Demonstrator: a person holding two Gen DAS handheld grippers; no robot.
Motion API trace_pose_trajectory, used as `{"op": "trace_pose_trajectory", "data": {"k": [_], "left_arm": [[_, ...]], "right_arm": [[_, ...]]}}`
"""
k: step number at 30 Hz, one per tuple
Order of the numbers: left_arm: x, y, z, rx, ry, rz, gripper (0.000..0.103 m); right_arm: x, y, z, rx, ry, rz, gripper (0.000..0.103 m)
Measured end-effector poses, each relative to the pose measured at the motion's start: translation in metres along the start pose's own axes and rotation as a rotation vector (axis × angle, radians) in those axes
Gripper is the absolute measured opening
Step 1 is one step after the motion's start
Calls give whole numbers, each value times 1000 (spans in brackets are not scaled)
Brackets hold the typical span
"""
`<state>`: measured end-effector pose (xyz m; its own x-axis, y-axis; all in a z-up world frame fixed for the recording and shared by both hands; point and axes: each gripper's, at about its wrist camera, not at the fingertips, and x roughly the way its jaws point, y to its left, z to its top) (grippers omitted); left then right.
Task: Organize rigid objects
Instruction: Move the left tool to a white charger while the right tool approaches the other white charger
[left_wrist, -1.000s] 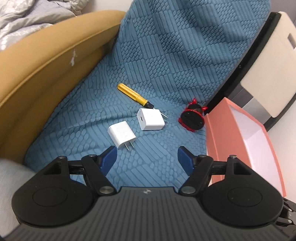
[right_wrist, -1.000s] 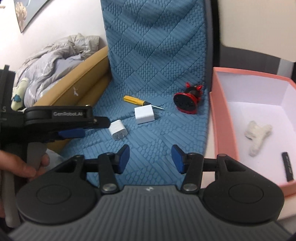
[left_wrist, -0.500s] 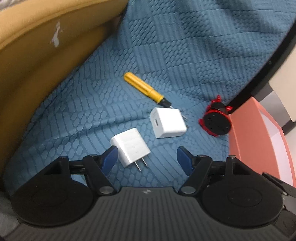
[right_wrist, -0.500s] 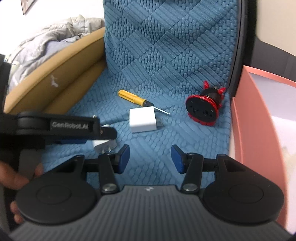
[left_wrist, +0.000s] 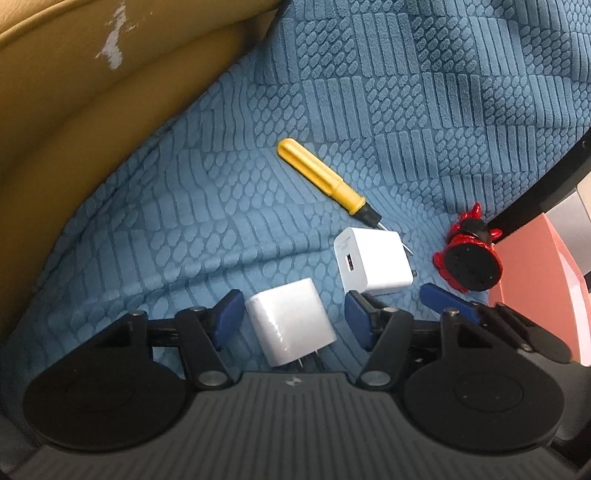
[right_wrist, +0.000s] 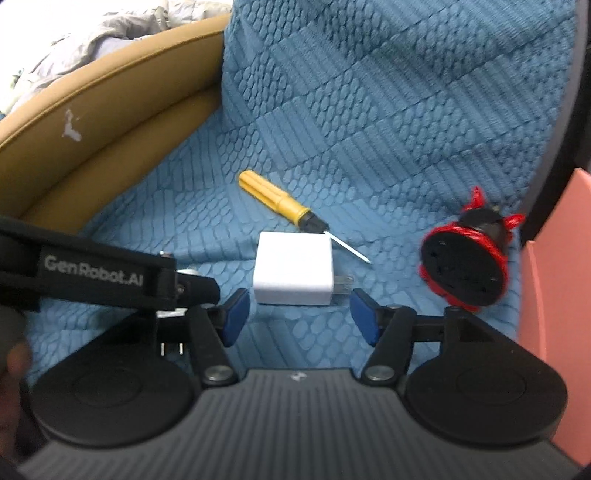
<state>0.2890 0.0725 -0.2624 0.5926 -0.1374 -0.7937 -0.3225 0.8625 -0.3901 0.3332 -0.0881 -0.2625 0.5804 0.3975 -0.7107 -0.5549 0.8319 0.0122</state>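
Note:
Two white plug chargers lie on the blue textured cover (left_wrist: 332, 110). My left gripper (left_wrist: 293, 317) is open with the near charger (left_wrist: 290, 326) between its blue fingers, not clamped. My right gripper (right_wrist: 300, 315) is open just short of the second charger (right_wrist: 293, 273), which also shows in the left wrist view (left_wrist: 373, 264). The right gripper's blue fingertip (left_wrist: 443, 301) shows in the left wrist view. A yellow screwdriver (left_wrist: 325, 182) lies behind the chargers. A red and black round object (right_wrist: 465, 266) lies to the right.
A pink box (right_wrist: 554, 295) stands at the right edge of the cover. A tan leather sofa arm (left_wrist: 92, 110) rises on the left. Grey bedding (right_wrist: 92, 37) lies beyond it. The left gripper's black body (right_wrist: 92, 273) crosses the right wrist view at the left.
Both grippers have moved forward and down. The near charger now sits between the left fingers, and the second charger is now close in front of the right fingers.

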Motion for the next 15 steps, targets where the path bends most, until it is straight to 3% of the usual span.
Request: {"op": "trace_pose_trajectory", "data": {"k": [8, 11, 15], "left_arm": [[-1, 6, 3, -36, -7, -5, 58], [-2, 8, 4, -48, -6, -14, 57], [-3, 8, 3, -56, -9, -17, 58]], "right_arm": [[20, 3, 2, -36, -6, 8, 65], [20, 1, 2, -7, -17, -13, 54], [15, -6, 3, 50, -1, -4, 54]]}}
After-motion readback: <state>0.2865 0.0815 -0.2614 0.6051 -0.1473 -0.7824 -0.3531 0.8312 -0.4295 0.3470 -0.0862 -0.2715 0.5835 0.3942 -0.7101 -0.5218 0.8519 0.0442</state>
